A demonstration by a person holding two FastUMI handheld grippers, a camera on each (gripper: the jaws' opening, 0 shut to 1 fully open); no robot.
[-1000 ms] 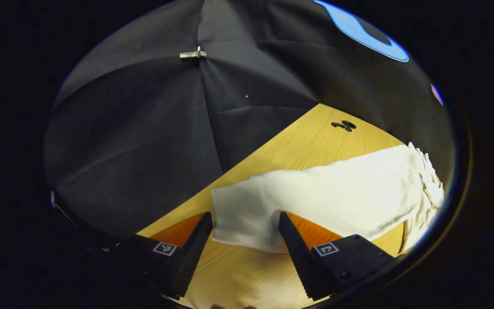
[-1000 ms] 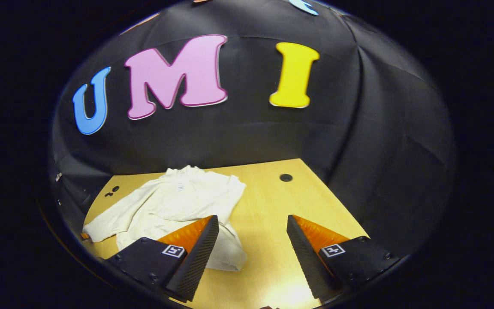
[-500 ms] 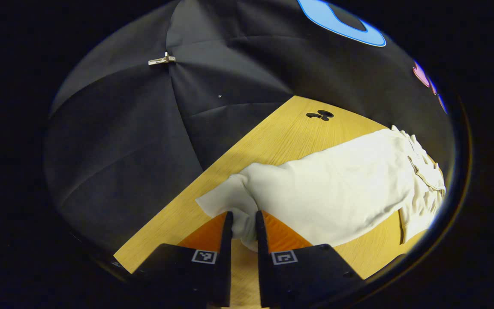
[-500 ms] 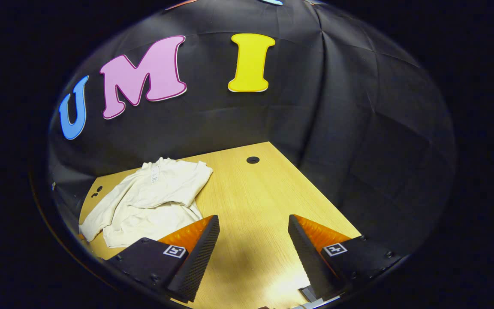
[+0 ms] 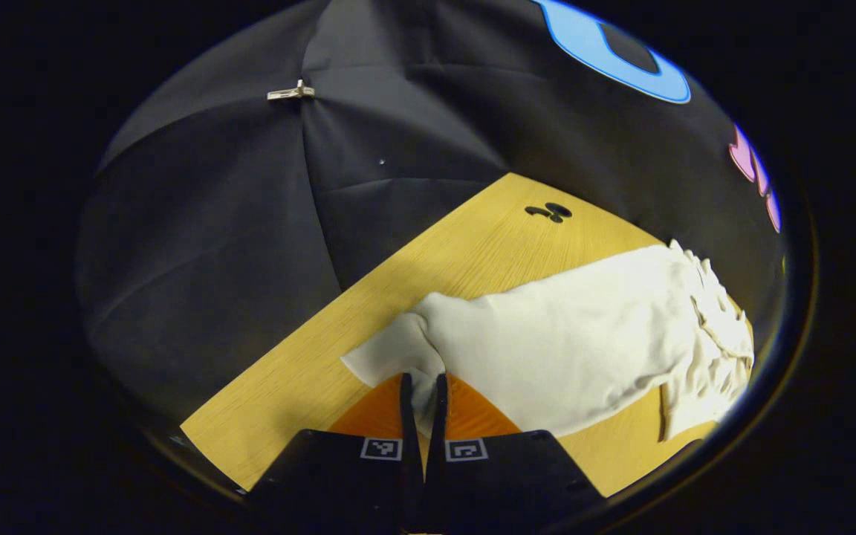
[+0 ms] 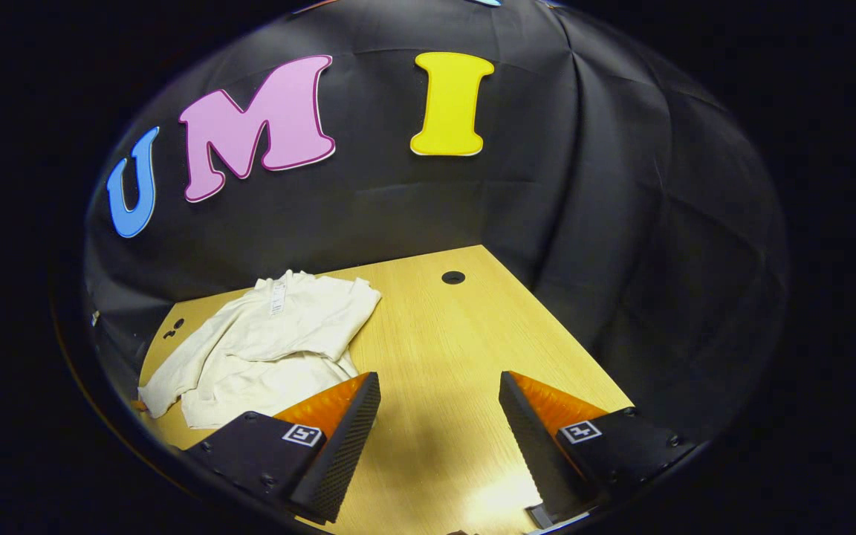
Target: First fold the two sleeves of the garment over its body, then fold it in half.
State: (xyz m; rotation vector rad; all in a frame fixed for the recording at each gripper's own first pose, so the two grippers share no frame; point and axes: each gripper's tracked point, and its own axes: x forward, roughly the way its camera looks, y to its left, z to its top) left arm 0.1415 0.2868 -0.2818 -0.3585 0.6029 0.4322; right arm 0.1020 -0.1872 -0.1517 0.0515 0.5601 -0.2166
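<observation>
A cream long-sleeved garment (image 6: 264,349) lies on the wooden table (image 6: 443,349), one sleeve folded across its body. In the left gripper view its other sleeve (image 5: 562,334) stretches toward me from the bunched body (image 5: 718,334). My left gripper (image 5: 420,390) is shut on that sleeve's cuff (image 5: 383,357), the cloth pinched between both fingers. In the right gripper view my right gripper (image 6: 439,386) hangs open over bare wood, to the right of the garment and apart from it.
The table's left edge (image 5: 339,297) runs diagonally close to the held cuff, with black cloth wall beyond. A cable hole (image 6: 453,277) lies near the table's far edge, and a dark double hole (image 5: 548,212) sits past the sleeve.
My left gripper went from open around the cuff to shut on it, bunching the cloth. My right gripper drew back to the right, off the garment.
</observation>
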